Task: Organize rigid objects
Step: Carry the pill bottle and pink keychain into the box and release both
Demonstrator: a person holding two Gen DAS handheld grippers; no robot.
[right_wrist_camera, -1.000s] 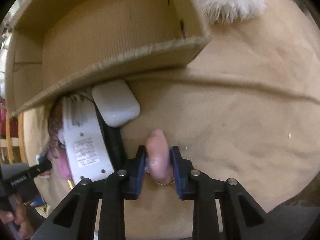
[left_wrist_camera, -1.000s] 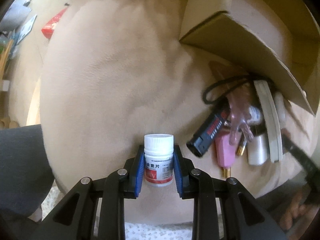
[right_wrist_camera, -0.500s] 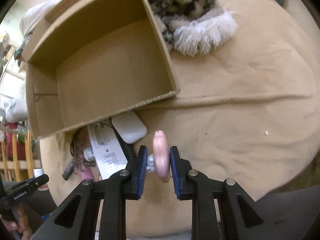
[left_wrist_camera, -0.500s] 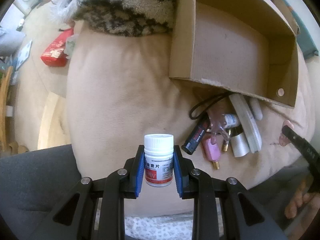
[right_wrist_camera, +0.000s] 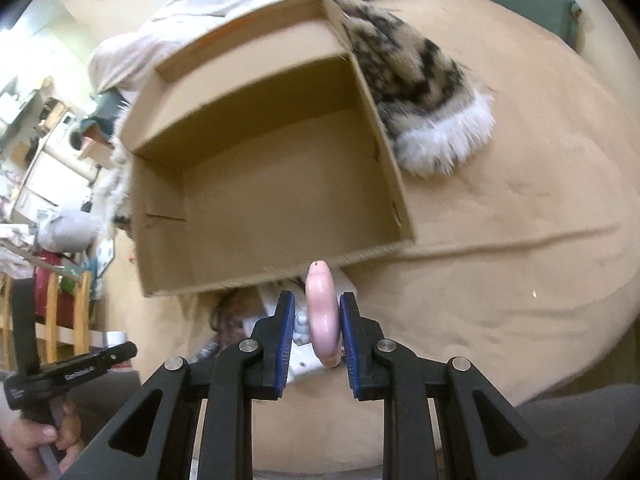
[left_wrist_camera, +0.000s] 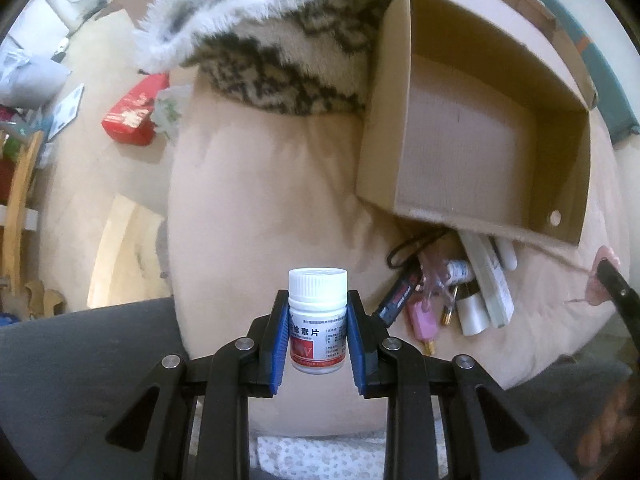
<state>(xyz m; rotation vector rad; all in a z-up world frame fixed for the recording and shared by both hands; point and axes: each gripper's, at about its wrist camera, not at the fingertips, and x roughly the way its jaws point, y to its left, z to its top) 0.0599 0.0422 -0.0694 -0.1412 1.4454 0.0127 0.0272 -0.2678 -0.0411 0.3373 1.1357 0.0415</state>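
— Blue pads on the left gripper (left_wrist_camera: pixel 318 334): what sits between them in the left wrist view?

— A white pill bottle (left_wrist_camera: pixel 317 320), clamped upright by its sides, cap up, clear of the beige cushion (left_wrist_camera: pixel 260 200) below. The cardboard box (left_wrist_camera: pixel 480 152) lies open at upper right, nothing showing inside. Along its near wall lies a pile: a black stick (left_wrist_camera: pixel 396 298) with red lettering, a pink plug (left_wrist_camera: pixel 422 317), a white roll (left_wrist_camera: pixel 474 312).

— And the right wrist view?

— The right gripper (right_wrist_camera: pixel 316 334) pinches a pink ring-shaped piece (right_wrist_camera: pixel 322 314) on edge, jaws narrow, just in front of the box's near wall (right_wrist_camera: pixel 256 280). A hand (right_wrist_camera: pixel 36 440) at lower left holds the other tool's handle. A spotted furry blanket (right_wrist_camera: pixel 424 92) lies beside the box.
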